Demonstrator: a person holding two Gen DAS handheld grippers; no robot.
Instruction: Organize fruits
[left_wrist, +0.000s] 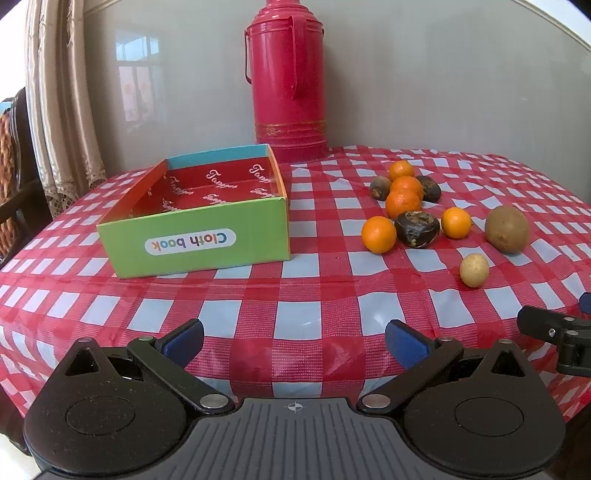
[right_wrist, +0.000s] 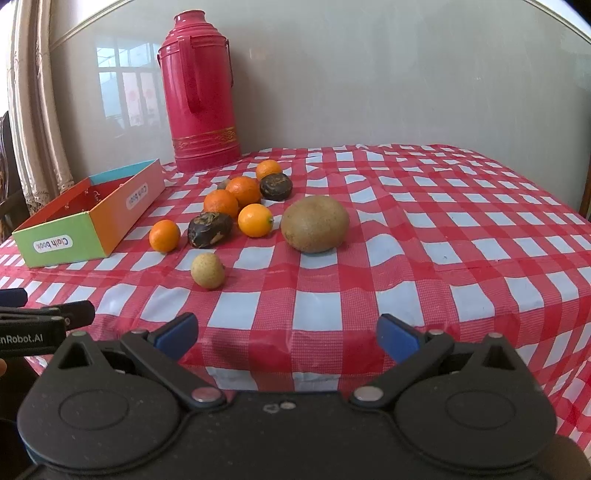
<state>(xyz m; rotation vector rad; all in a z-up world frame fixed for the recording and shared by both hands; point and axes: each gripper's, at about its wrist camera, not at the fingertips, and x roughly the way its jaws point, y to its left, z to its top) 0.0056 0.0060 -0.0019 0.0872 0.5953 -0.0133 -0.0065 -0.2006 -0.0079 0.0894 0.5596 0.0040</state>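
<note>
Checked tablecloth (left_wrist: 295, 295), task unstarted: left gripper (left_wrist: 293, 341) and right gripper (right_wrist: 288, 332) hang spread and empty; next, likely lifting the small yellow fruit (right_wrist: 207, 270) into the box (left_wrist: 199, 236)

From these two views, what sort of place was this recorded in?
Most likely a home dining area: a table under a red checked tablecloth, a tall red thermos against the wall, lace-edged curtains at the left, and loose fruit beside a cardboard box.
</note>
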